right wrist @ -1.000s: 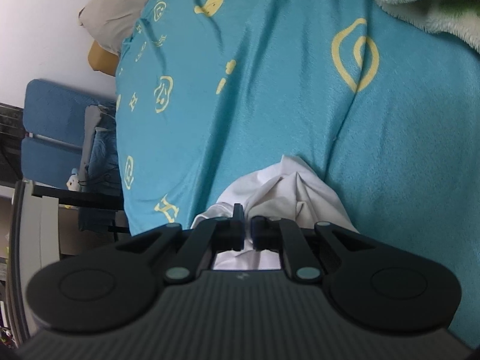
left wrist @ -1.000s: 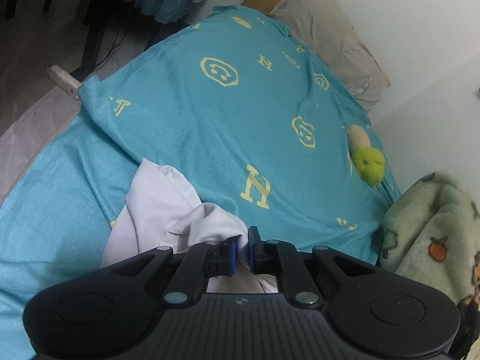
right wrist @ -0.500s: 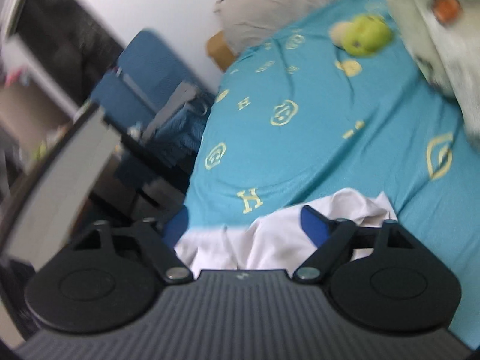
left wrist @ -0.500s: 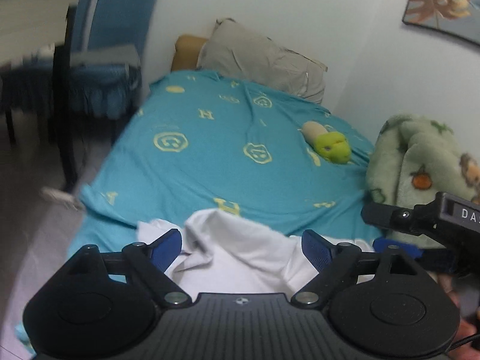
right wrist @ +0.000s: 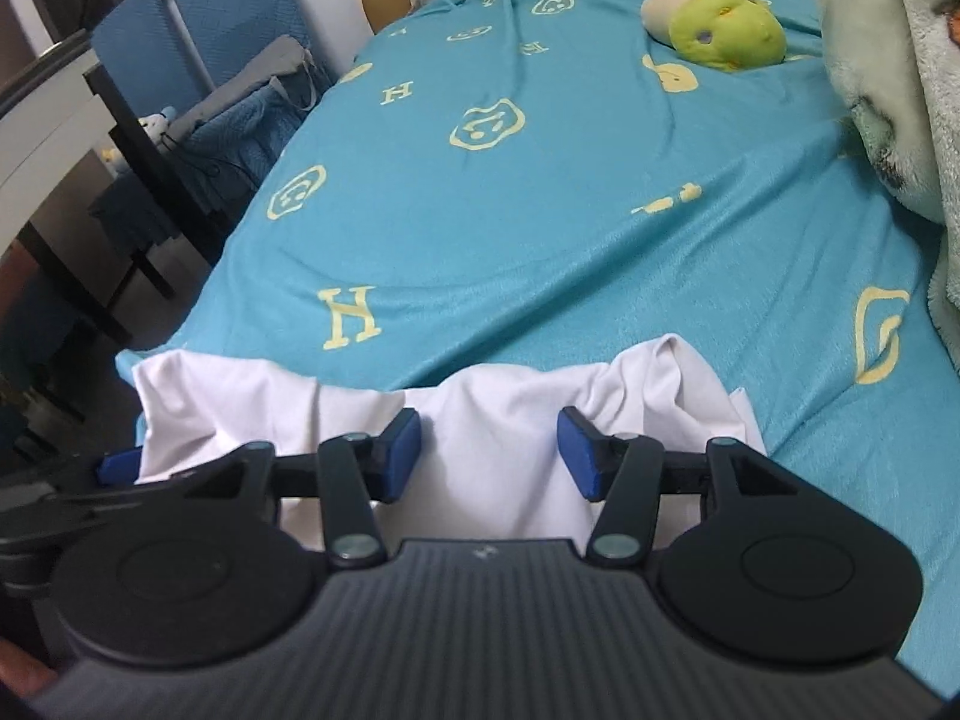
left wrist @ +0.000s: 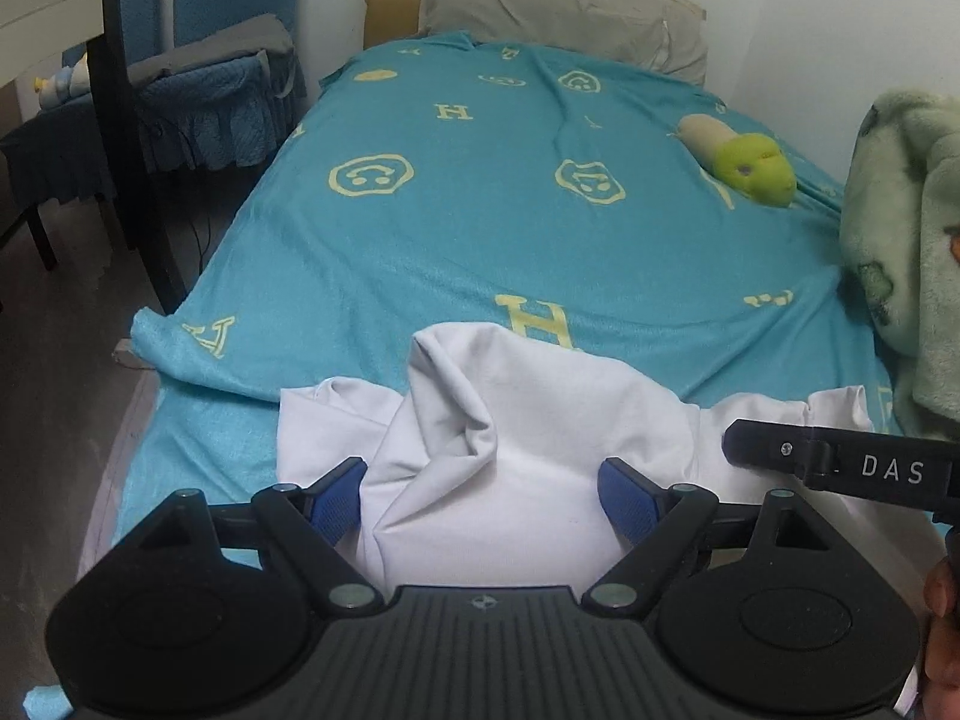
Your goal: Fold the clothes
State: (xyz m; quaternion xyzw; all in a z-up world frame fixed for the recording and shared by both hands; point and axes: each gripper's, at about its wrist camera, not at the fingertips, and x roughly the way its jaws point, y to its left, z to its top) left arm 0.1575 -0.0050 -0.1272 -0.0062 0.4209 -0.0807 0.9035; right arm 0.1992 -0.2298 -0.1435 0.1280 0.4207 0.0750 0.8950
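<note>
One white garment (left wrist: 516, 438) lies crumpled at the near edge of the bed, on the turquoise bedspread (left wrist: 456, 228), directly ahead of and under both tools. The left gripper (left wrist: 480, 498) stands wide, its blue pads well apart with cloth lying loose between them and nothing pinched; its jaws have just drawn in very slightly from their widest. The right gripper (right wrist: 489, 453) is also released, its pads set less wide over a smooth stretch of the fabric, and its jaws have just been closing part-way without catching anything that can be seen. Judging by the deep, soft folds and the ridge bunched just beyond the left tool's tips, the cloth looks light, limp and thin: it should lift with little effort but will sag and slide, and a pinch in the middle would only gather more wrinkles. Better holds are probably the outer edges: the corner off to the left of the left tool, and the gathered hem just beyond the right tool's right pad. A green plush toy (right wrist: 726, 30) sits far ahead, well apart.
</note>
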